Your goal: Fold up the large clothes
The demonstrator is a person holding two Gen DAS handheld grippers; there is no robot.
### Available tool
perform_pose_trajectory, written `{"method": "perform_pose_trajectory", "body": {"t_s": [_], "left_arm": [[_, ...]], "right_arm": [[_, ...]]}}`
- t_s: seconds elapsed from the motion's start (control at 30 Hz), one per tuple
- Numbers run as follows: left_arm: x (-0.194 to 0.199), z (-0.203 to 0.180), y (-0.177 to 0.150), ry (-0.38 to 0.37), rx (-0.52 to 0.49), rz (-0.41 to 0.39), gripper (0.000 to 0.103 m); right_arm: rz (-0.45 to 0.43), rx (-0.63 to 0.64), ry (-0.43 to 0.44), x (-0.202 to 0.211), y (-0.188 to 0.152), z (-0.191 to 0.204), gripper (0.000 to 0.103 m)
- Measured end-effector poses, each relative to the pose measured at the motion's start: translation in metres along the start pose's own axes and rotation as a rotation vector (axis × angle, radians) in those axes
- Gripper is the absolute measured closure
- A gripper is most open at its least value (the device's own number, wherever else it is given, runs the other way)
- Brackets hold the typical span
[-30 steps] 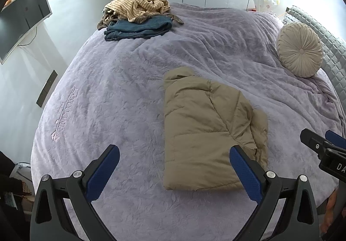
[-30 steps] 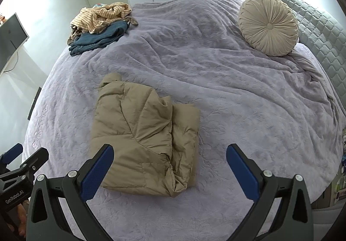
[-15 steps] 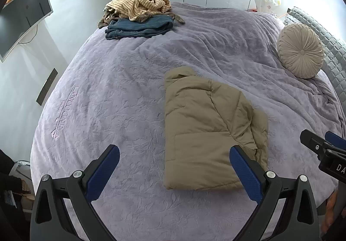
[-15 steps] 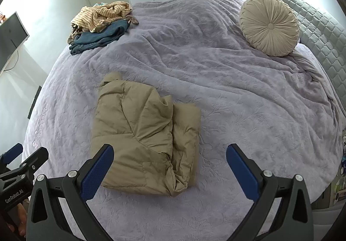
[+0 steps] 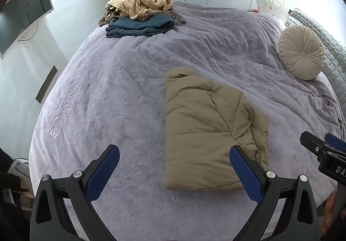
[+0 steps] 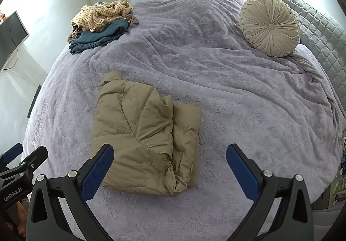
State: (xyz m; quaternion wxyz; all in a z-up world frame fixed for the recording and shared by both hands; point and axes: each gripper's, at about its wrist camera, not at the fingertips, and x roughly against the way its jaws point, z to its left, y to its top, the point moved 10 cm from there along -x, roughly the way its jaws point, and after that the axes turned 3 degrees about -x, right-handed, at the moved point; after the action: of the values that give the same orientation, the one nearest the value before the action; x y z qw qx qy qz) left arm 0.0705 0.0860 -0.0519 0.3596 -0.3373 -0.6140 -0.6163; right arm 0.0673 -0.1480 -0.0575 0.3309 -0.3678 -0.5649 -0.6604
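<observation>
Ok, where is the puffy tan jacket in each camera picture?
Left wrist view: the tan jacket lies right of centre, by the right fingertip.
Right wrist view: the tan jacket lies left of centre, by the left fingertip.
Shared landmark: the round cushion sits at the upper right in both.

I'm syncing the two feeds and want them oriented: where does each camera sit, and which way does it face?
Left wrist: on the left gripper, facing across the bed at the folded tan jacket; its open fingers show, right gripper at the right edge.
Right wrist: on the right gripper, facing likewise; open fingers, left gripper at the left edge.
Shared: jacket, clothes pile, round cushion.
</observation>
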Motion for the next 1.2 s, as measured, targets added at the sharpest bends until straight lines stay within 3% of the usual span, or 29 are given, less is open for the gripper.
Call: {"method": "perform_pose_trajectory", "body": {"t_s": [1.2], "left_arm": [[0.0005, 0.0080, -0.0022, 0.024, 0.028, 0.002, 0.001]], "right_arm": [[0.012, 0.013, 0.007, -0.0046, -0.0003, 0.0026, 0.000]]}}
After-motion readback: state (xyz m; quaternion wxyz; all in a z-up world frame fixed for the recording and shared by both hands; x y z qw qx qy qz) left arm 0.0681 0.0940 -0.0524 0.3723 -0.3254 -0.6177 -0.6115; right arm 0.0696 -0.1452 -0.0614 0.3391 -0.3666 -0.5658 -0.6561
